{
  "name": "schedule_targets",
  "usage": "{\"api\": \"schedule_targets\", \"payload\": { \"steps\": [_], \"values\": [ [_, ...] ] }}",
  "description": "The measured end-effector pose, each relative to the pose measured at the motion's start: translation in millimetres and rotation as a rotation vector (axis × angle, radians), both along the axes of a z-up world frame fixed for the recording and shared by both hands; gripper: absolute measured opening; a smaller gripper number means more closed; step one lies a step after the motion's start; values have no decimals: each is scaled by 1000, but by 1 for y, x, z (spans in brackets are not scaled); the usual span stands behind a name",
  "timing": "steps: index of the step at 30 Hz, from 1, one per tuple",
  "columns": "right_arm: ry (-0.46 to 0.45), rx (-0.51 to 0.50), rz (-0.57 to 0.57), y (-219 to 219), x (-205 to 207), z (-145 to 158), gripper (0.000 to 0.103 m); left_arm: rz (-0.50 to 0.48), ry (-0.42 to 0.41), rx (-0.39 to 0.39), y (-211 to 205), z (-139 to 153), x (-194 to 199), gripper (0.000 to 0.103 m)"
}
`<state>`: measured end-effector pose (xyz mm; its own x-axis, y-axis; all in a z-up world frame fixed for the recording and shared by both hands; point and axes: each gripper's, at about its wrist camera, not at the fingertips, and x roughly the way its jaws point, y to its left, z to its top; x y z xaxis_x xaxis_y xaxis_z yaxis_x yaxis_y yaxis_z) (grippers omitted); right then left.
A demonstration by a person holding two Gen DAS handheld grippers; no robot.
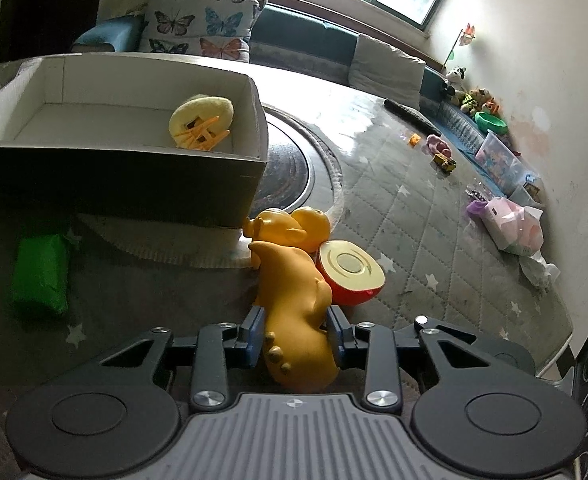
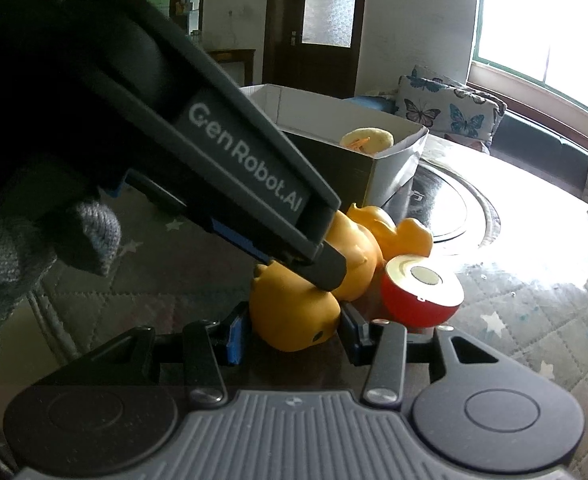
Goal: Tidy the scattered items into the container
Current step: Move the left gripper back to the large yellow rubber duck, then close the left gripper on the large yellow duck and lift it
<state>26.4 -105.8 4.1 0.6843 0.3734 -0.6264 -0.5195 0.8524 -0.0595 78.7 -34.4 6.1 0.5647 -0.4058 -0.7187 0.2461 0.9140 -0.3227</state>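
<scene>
Layout, left to right in the left wrist view: crumpled green soft bundle (image 1: 39, 276) lies on the grey quilted star-print mat (image 1: 414, 220). Open cardboard box with a white inside (image 1: 113, 168) sits ahead-left. It already holds a pale yellow plush toy with orange plastic feet (image 1: 201, 120).

Left gripper (image 1: 296, 316) points down at the mat. Long yellow rubber toy animal with small bumps (image 1: 294, 280) sits between its blue pads (image 1: 253, 332). Both pads look pressed on its flanks, so I read it as clamped.

Key relation: the long yellow rubber toy animal runs lengthwise along the fingers, far end pointing at the box's near right corner. Box lies up and left of the grip, so the carry should need a lift over the near wall, then a move left.

A second yellow rubber duck-like toy (image 1: 289, 226) touches the far end. Red plastic half-apple with a cream cut face (image 1: 352, 272) sits just beside it on the right. Both could get dragged.

Right wrist view: grey knit-gloved hand (image 2: 33, 248) is at left, and the left gripper's body crosses diagonally. Right gripper (image 2: 291, 332) straddles a round yellow rubber toy lump (image 2: 294, 312). Pad contact is unclear, so can't tell if it's gripped. Same toy or another, can't tell. Left hand looks nearer the box.
</scene>
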Motion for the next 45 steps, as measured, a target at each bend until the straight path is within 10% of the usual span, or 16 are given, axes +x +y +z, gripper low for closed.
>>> {"api": "schedule_targets", "payload": {
  "steps": [8, 13, 19, 24, 45],
  "values": [
    [8, 14, -3, -2, -1, 0, 47, 1, -7, 0, 1, 0, -2, 34],
    [26, 45, -3, -8, -1, 0, 47, -11, -51, 13, 2, 8, -8, 8],
    [29, 43, -8, -9, -3, 0, 47, -21, -52, 29, -2, 10, -9, 10],
    [25, 44, 4, -10, 1, 1, 47, -19, -43, 35, -3, 9, -7, 32],
    [32, 55, 13, -18, 7, 2, 47, -13, -34, 56, -3, 3, -5, 33]
  ]
}}
